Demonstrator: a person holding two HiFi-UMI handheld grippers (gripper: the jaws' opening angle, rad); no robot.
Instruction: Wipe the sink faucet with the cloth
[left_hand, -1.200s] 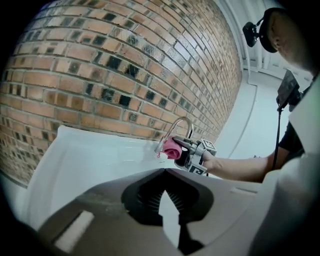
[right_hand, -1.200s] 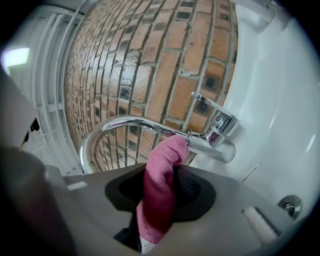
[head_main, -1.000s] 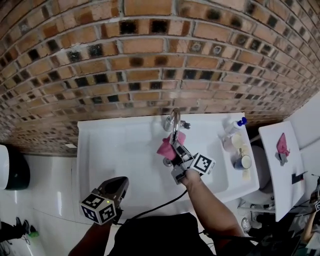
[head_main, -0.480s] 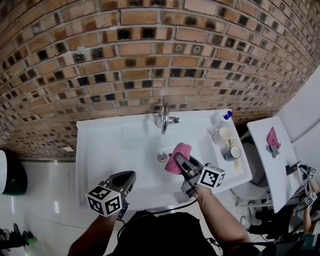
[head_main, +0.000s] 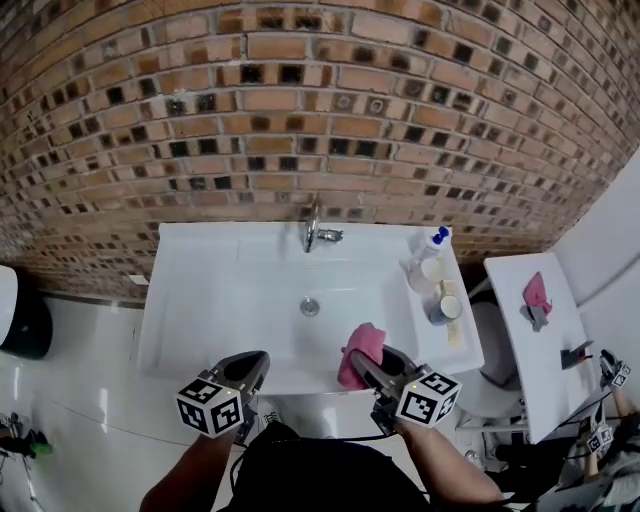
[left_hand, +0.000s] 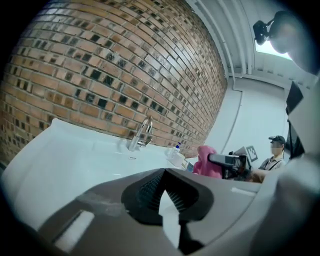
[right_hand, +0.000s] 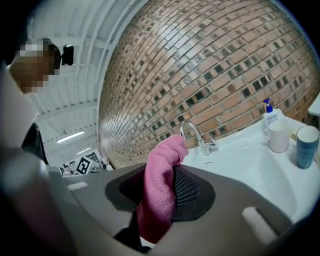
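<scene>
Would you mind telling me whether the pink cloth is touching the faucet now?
Apart. The head view shows the cloth, clamped in the right tool, at the front of the sink, with bare white surface between it and the faucet.

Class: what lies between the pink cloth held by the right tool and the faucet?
In the head view, only the white sink basin, with its drain, lies between the cloth and the faucet.
</scene>
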